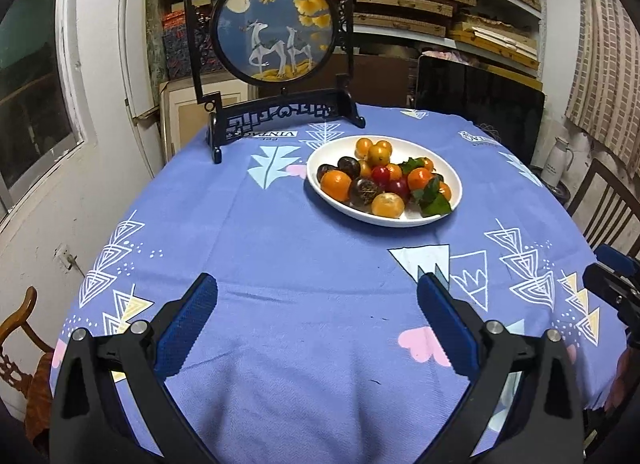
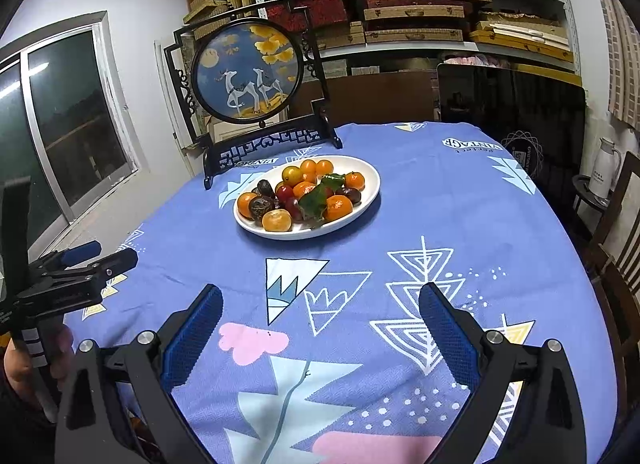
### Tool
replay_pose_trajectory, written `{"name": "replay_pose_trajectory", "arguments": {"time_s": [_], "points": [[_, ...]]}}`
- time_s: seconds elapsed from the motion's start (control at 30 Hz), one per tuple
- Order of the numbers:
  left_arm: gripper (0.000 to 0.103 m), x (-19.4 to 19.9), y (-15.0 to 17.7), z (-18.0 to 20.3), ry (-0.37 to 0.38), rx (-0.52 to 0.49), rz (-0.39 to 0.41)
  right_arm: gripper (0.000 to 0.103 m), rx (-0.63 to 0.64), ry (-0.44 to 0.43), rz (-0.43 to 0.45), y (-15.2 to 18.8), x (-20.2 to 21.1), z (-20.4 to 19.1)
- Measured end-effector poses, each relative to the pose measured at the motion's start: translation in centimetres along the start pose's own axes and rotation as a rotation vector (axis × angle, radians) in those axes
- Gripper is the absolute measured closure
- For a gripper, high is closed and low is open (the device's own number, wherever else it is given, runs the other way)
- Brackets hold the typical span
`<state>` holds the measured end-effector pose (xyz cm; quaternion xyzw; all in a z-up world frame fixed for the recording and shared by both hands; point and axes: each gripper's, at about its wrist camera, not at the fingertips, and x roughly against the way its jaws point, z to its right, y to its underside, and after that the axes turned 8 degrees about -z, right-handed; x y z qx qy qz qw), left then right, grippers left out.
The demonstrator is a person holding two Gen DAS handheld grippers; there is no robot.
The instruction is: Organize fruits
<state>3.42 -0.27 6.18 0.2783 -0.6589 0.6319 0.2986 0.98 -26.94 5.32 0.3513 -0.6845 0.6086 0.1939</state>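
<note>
The left gripper (image 1: 316,312) hangs over the near part of the tabletop (image 1: 280,248) with its blue-padded fingers (image 1: 188,320) spread wide and nothing between them. The right gripper (image 2: 320,320) is the same: fingers (image 2: 448,328) wide apart, empty, above the patterned blue cloth (image 2: 460,200).

The fruits are all on the white oval plate (image 1: 448,172), which sits on the far half of the tabletop, at about 1 o'clock from the left gripper and about 12 o'clock from the right one, well apart from both. On the plate lie small oranges (image 1: 335,185), dark brown round fruits (image 1: 365,190), red ones (image 1: 381,174) and a few green leaves (image 1: 432,200), heaped and touching one another. In the right wrist view the nearest orange (image 2: 277,220) lies at the plate's 6 o'clock rim, with the leaves (image 2: 316,200) on top of the heap.

Behind the plate, at its 11 o'clock, a round deer picture in a black stand (image 1: 274,24) sits upright on the cloth. A hand (image 2: 24,364) grips the left gripper's handle at the right wrist view's 8 o'clock edge
</note>
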Motion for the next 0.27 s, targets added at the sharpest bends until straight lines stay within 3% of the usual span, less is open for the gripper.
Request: {"name": "replay_pose_trajectory", "arguments": {"time_s": [0.27], "points": [[0.005, -0.13, 0.02, -0.10, -0.018, -0.002, -0.001, 0.004, -0.003, 0.001, -0.010, 0.14, -0.34, 0.03]]}}
